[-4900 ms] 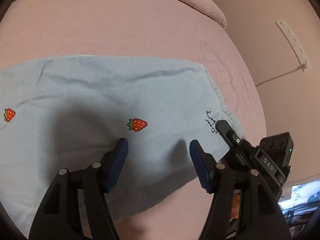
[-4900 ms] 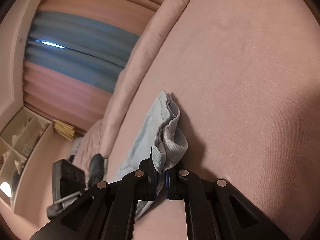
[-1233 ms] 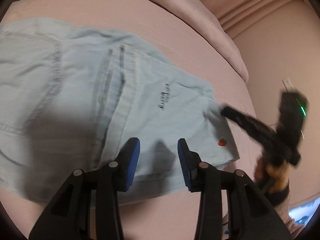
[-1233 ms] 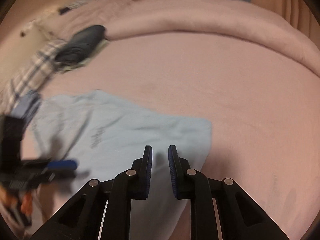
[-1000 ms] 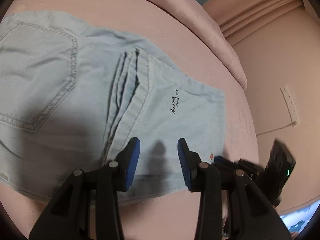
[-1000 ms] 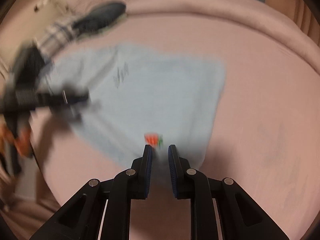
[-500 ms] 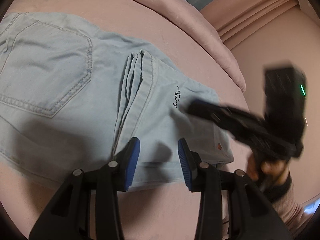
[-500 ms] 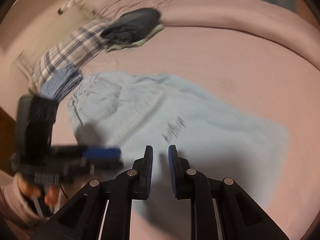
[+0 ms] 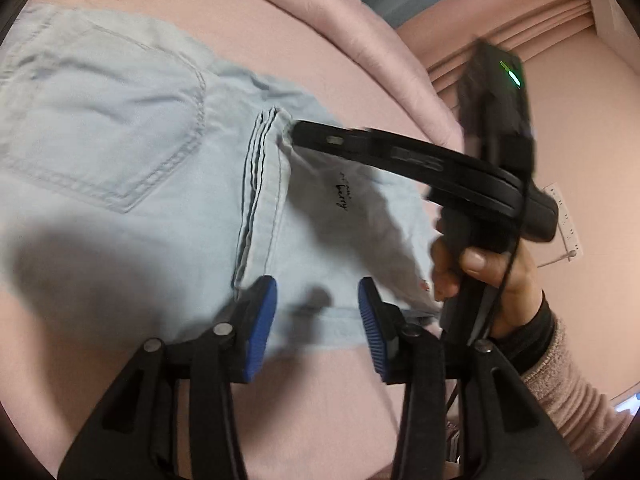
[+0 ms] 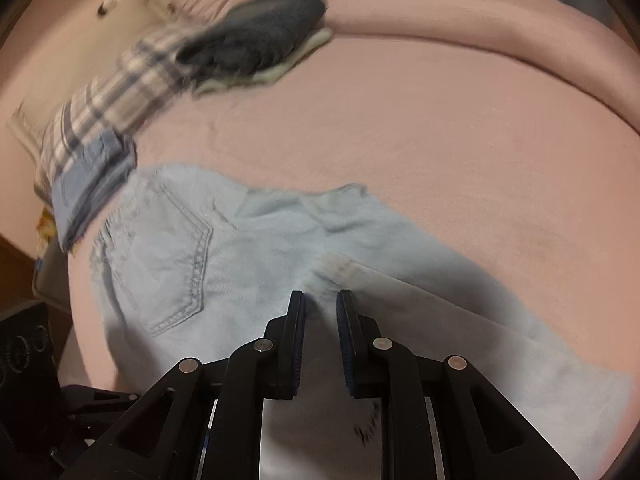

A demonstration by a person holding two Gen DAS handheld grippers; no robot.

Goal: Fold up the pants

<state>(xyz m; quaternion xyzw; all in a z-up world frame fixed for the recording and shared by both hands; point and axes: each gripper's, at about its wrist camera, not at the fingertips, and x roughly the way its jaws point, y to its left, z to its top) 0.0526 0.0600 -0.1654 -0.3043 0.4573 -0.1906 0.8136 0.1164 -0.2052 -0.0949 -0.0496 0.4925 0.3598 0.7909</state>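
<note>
- Pale blue pants [image 9: 132,168] spread flat on the pink bed [image 9: 328,412], legs doubled back over the seat, hems [image 9: 264,184] stacked in a ridge just right of the back pocket [image 9: 116,136].
- Left gripper [image 9: 316,312] low over the near edge of the folded legs, jaws just been opening, blue pads well apart, cloth below them but not pinched: released.
- Right gripper [image 9: 298,134] reaching in from the right, tip down at the far end of the hem ridge; touching or just above, cannot tell.
- From its own camera, right gripper [image 10: 320,304] narrowly parted, nothing clenched, only the hem fold [image 10: 340,268] just beyond the tips.
- Right hand [image 9: 488,276] wrapped round the handle, knit sleeve [image 9: 576,396] at the wrist.
- Small black script [image 9: 344,196] showing on the top leg.
- Far left on the bed, a plaid garment [image 10: 116,100] and a dark grey bundle [image 10: 260,36], well apart from the pants.
</note>
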